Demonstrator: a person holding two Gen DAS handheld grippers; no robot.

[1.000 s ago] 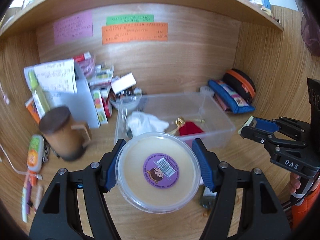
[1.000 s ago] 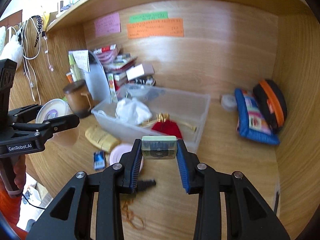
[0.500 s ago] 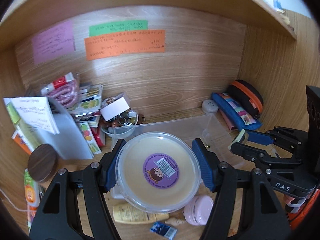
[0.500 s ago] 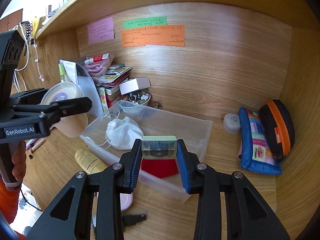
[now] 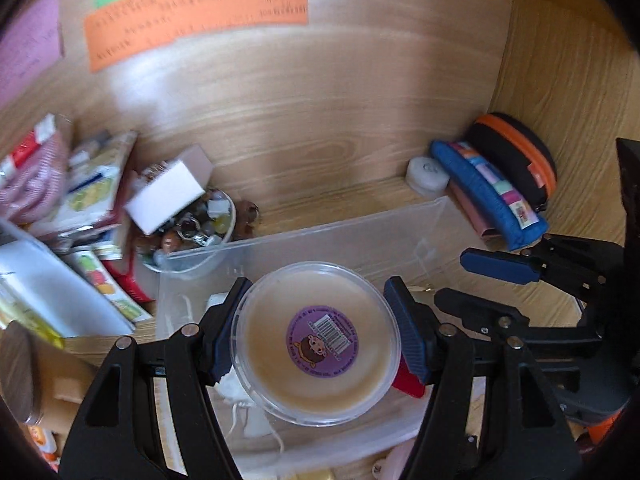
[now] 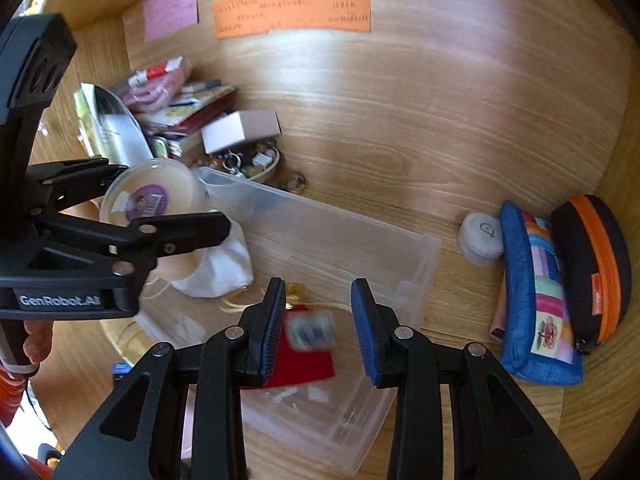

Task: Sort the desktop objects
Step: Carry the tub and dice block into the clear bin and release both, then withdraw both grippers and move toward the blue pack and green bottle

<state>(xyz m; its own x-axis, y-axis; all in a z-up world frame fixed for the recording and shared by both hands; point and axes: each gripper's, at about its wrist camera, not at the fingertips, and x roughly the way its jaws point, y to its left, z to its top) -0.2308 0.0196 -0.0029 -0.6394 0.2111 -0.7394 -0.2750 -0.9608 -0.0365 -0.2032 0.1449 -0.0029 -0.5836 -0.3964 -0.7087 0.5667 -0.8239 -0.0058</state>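
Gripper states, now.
Left gripper: closed on round clear plastic tub with purple sticker.
Right gripper: small green block blurred between fingers; grip cannot be told.

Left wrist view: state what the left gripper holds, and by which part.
The left gripper holds a round clear tub with a purple sticker, clamped by its rim on two opposite sides, one blue pad on each.

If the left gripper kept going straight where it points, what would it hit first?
Its round tub would probably land on the white cloth in the clear bin; depth is unclear.
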